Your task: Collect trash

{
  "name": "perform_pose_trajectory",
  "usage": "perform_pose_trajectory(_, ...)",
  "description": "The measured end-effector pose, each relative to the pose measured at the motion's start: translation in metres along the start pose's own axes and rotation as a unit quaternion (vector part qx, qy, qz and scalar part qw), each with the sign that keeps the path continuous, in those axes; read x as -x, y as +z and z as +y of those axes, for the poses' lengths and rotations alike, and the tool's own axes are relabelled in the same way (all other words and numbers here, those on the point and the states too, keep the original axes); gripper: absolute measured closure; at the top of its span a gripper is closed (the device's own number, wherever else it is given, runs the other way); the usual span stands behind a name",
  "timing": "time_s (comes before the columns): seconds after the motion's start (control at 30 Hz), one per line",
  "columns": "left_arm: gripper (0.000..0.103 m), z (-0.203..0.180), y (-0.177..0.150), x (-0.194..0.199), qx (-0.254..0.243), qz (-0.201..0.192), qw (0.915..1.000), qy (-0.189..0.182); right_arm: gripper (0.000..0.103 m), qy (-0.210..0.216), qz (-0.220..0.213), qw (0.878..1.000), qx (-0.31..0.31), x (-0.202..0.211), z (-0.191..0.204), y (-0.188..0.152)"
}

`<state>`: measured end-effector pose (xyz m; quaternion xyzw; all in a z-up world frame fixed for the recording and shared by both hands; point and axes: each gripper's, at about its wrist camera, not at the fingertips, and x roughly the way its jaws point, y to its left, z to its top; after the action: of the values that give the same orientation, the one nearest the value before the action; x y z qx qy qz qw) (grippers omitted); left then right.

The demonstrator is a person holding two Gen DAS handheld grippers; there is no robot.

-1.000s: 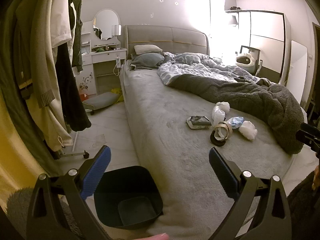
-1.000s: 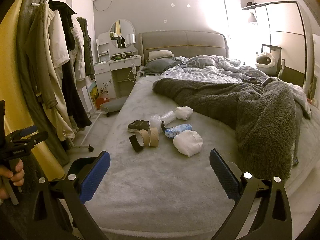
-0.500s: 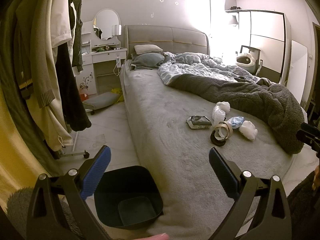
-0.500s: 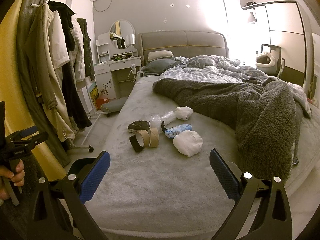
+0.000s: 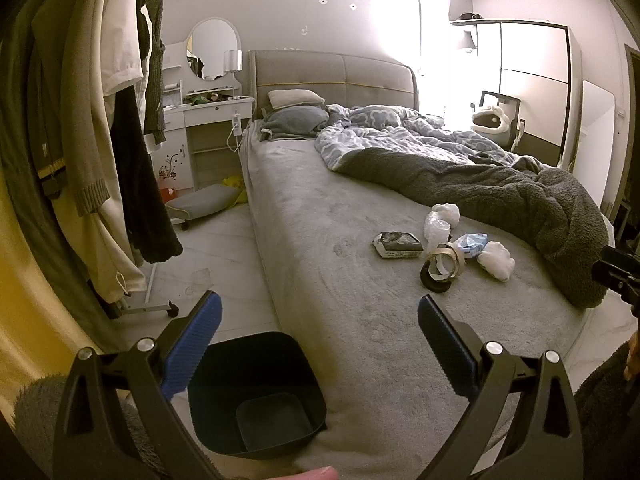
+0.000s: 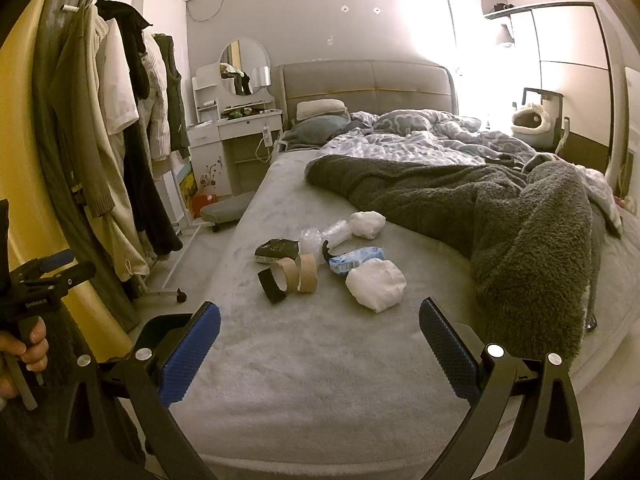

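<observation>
Your left gripper (image 5: 318,322) stands wide open with nothing between its blue pads, hovering over the foot corner of the bed (image 5: 320,240) on the side toward the clothes rack. Directly beneath it in the left wrist view sits the dark bin (image 5: 256,392), on the floor and tight against that corner of the mattress, empty as far as you can see. The trash lies farther up the bed, near the edge of the grey fleece blanket (image 5: 500,192): a dark packet (image 5: 398,245), tape rolls (image 5: 442,266), a blue wrapper (image 5: 472,242) and a white wad (image 5: 496,265), all close together. Keep this gripper near the bin so the drop stays short.

From the right wrist view, your right gripper (image 6: 320,326) is likewise spread fully and holds nothing, poised above the foot edge of the bed. The cluster sits just ahead of it: the tape rolls (image 6: 298,274), the blue wrapper (image 6: 356,259), a clear crumpled bottle (image 6: 326,234), and the nearest white wad (image 6: 376,284). Start with that nearest wad, I judge. Come down over it with the jaws straddling its width, press slightly into the soft cover, and close firmly, since it looks compressible and may slip. Avoid pinching the bed cover with it. Your left hand (image 6: 20,354) shows at the frame's edge.
</observation>
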<state>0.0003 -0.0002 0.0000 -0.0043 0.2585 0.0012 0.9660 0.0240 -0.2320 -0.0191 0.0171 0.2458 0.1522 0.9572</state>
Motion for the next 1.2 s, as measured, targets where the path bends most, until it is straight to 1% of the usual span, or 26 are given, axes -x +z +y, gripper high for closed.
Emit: perform_pose_trajectory(1.2, 0.003, 0.0059, -0.0011, -0.0012, 0.002, 0.002, 1.0000, 0.000, 0.003, -0.001, 0.001, 1.000, 0.000, -0.0007, 0.0003, 0.0004)
